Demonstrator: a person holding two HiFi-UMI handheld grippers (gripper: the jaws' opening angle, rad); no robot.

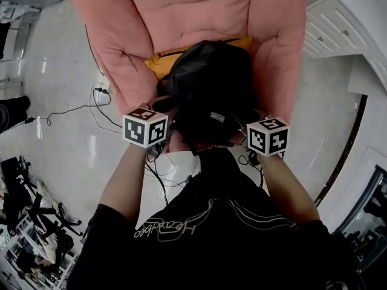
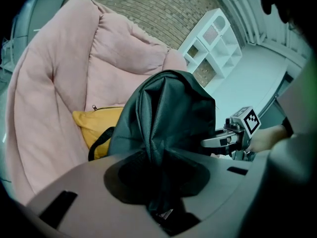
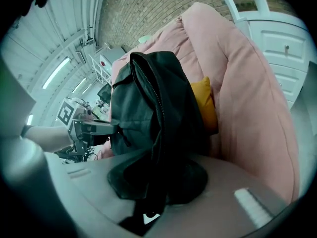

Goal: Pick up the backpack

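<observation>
A black backpack (image 1: 208, 86) stands on the seat of a pink armchair (image 1: 121, 23), in front of a yellow bag (image 1: 158, 62). My left gripper (image 1: 171, 125) is at the backpack's near left side and my right gripper (image 1: 243, 136) at its near right side; the fabric hides the tips of both. In the left gripper view my left gripper (image 2: 157, 171) is shut on a bunched fold of the backpack (image 2: 168, 113). The right gripper view shows my right gripper (image 3: 156, 177) pinching a fold of the backpack (image 3: 143, 103) in the same way.
White cabinets (image 1: 338, 29) stand right of the armchair, and a white shelf unit (image 2: 213, 41) is behind it. Cables and a socket (image 1: 100, 95) lie on the floor at the left. Dark clutter (image 1: 30, 222) fills the lower left corner.
</observation>
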